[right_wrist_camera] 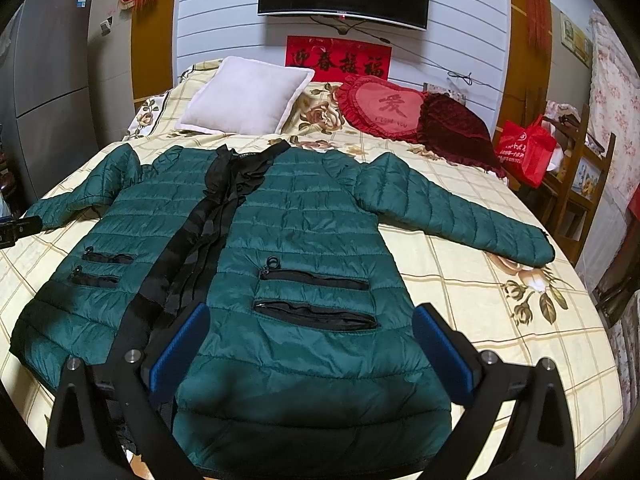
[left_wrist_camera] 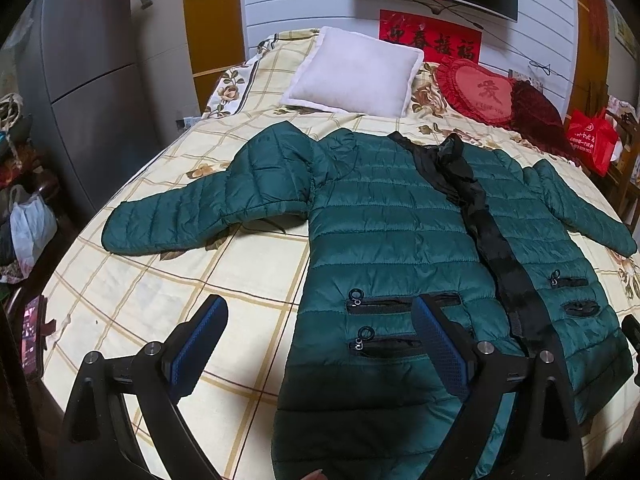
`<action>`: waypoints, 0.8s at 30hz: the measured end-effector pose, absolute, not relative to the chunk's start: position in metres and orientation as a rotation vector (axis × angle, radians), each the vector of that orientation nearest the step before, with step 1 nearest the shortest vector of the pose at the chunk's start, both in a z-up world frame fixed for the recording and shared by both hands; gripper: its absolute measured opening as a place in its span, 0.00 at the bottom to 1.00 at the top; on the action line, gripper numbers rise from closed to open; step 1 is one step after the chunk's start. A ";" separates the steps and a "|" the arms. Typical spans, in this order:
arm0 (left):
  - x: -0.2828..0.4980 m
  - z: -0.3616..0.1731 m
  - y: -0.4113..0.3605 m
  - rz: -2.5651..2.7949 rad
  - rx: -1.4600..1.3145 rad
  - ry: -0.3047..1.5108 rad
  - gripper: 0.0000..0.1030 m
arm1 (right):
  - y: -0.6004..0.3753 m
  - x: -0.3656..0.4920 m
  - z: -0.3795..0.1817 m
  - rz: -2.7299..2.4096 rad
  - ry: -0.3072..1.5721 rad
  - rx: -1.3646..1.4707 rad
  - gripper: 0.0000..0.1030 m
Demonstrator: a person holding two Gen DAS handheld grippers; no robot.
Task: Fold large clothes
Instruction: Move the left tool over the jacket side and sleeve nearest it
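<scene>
We hold the left tool (left_wrist_camera: 320, 344) at the bottom of the left wrist view, its blue-padded fingers (left_wrist_camera: 200, 344) wide apart and gripping nothing, above the lower left front of a green quilted puffer coat (left_wrist_camera: 384, 216). The right tool (right_wrist_camera: 310, 344), low in the right wrist view, is likewise spread and empty above the coat's hem.

The coat lies face up across the middle of both views on a checked floral bedspread (left_wrist_camera: 168, 300), sleeves out to either side and a black front placket (left_wrist_camera: 500, 256) running down its centre.

We judge the main risks to be these:
- The slick, puffy shell may slip from a shallow pinch.
- A tool may catch the bedspread along with the hem and drag it.
- A sleeve (right_wrist_camera: 460, 216) may trail and skew the fold.
</scene>
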State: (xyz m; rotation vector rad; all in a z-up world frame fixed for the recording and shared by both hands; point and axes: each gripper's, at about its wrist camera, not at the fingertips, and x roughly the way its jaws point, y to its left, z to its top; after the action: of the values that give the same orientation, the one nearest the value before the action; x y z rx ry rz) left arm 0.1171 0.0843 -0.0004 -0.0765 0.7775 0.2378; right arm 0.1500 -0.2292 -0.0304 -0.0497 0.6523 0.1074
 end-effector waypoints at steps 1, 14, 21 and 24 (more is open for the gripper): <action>0.117 -0.001 0.084 0.237 -0.075 0.777 0.68 | -0.229 0.150 -0.031 0.107 0.651 -0.050 1.00; 0.119 -0.006 0.084 0.237 -0.079 0.781 0.68 | -0.228 0.150 -0.029 0.106 0.656 -0.047 1.00; 0.123 -0.016 0.088 0.236 -0.097 0.792 0.68 | -0.225 0.152 -0.032 0.105 0.655 -0.060 1.00; 0.126 -0.020 0.094 0.236 -0.106 0.797 0.68 | -0.223 0.154 -0.035 0.106 0.649 -0.064 1.00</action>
State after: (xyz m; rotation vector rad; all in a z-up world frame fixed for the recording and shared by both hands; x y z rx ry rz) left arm 0.1257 0.0937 -0.0197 -0.1063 0.7970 0.2357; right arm 0.1537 -0.2228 -0.0349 -0.0641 0.6492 0.1056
